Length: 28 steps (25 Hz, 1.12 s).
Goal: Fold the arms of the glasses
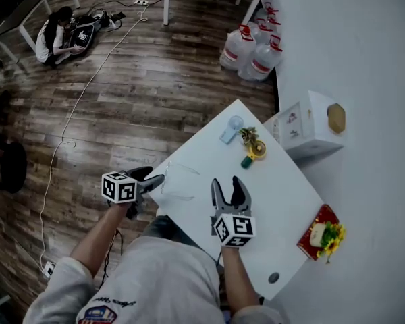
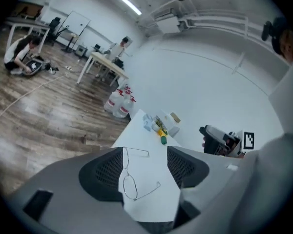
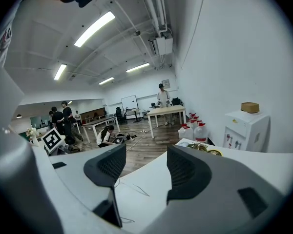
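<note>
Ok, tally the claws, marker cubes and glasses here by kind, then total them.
claws: 2, the left claw and the right claw
marker cubes: 2
glasses: 1
total: 5

An open office or lab space: long worktables (image 3: 164,110), a whiteboard (image 3: 130,102), strip lights (image 3: 94,29), water jugs (image 1: 237,46).
</note>
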Each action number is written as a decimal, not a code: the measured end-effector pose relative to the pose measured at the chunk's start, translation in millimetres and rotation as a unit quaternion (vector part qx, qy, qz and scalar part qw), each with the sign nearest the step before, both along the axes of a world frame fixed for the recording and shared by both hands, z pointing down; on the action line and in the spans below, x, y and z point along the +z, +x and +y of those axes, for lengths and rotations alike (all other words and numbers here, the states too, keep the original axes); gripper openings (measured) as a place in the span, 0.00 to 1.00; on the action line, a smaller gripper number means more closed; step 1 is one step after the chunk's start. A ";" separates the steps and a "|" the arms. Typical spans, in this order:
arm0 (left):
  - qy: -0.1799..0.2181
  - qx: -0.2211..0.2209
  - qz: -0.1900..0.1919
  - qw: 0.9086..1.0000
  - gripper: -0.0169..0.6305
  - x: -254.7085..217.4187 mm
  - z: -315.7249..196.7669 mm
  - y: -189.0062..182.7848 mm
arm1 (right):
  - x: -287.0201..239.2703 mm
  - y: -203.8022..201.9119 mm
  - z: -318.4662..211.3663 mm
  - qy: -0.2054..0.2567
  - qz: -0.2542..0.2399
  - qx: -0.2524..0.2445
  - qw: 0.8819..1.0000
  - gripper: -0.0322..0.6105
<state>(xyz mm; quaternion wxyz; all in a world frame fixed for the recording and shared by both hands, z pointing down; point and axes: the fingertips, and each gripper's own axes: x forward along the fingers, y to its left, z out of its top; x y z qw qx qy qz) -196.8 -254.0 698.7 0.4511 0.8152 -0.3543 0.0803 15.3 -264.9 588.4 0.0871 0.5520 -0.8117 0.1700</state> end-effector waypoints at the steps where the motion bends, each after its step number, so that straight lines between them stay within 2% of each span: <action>1: -0.017 -0.007 0.015 1.000 0.45 5.0 -0.9 -0.2 | 0.6 2.8 -0.6 0.000 0.000 0.002 1.000 0.44; 5: -0.065 -0.011 0.054 0.996 0.40 17.3 -1.0 4.4 | -2.5 10.1 -0.6 0.005 -0.005 0.012 1.000 0.43; 12: -0.144 -0.005 0.071 0.987 0.32 49.9 -0.7 16.9 | -0.2 30.4 10.3 0.002 -0.006 0.033 0.999 0.42; 14: -0.166 -0.008 0.081 0.983 0.27 56.0 -0.9 20.0 | -0.7 34.1 12.7 0.002 -0.006 0.038 0.999 0.42; 17: -0.203 0.001 0.094 0.975 0.27 64.8 3.3 27.7 | -2.5 38.4 16.5 0.003 -0.006 0.044 0.999 0.42; 24: -0.229 0.023 0.072 0.971 0.26 80.5 7.7 34.0 | -0.7 44.5 23.0 0.000 -0.004 0.050 0.999 0.42; 28: -0.236 0.015 0.067 0.969 0.18 83.9 5.0 32.9 | 1.1 47.9 25.4 -0.003 -0.009 0.055 0.998 0.42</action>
